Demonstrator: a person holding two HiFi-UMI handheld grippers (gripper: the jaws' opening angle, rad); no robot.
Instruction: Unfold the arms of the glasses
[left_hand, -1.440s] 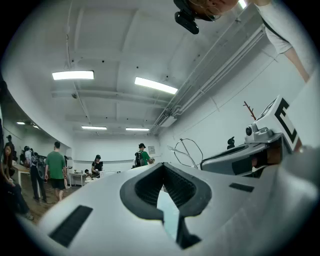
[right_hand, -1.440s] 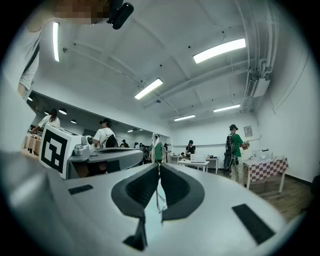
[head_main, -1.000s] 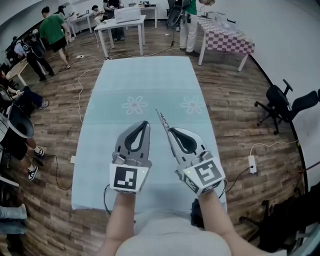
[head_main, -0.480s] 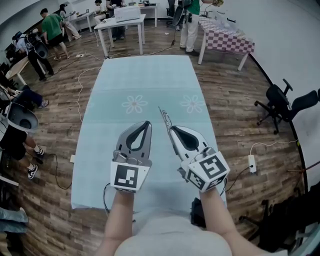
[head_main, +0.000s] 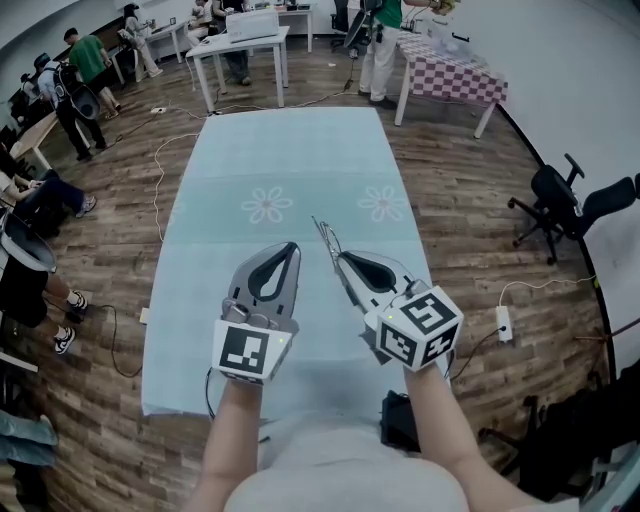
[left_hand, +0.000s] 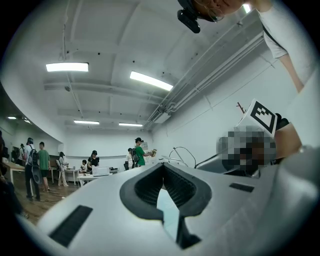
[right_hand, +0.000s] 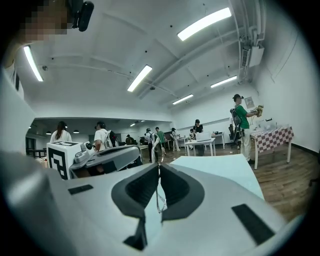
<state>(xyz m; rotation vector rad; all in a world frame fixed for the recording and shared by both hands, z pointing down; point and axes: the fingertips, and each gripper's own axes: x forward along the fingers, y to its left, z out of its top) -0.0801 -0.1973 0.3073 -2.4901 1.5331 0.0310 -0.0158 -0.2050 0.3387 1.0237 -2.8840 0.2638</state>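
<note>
A: State of left claw (head_main: 291, 246)?
B: Closed tight, nothing in it. Held above the surface (head_main: 290, 150).
A: And right claw (head_main: 339, 258)?
B: Pinched on the glasses (head_main: 325, 236). Thin wire frame juts past its tips, off the surface, just beside left claw. Arms folded or not: can't tell.

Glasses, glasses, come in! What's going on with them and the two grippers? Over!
Left gripper shut, empty. Right gripper shut on glasses, held above blue table. Nothing in the way.
</note>
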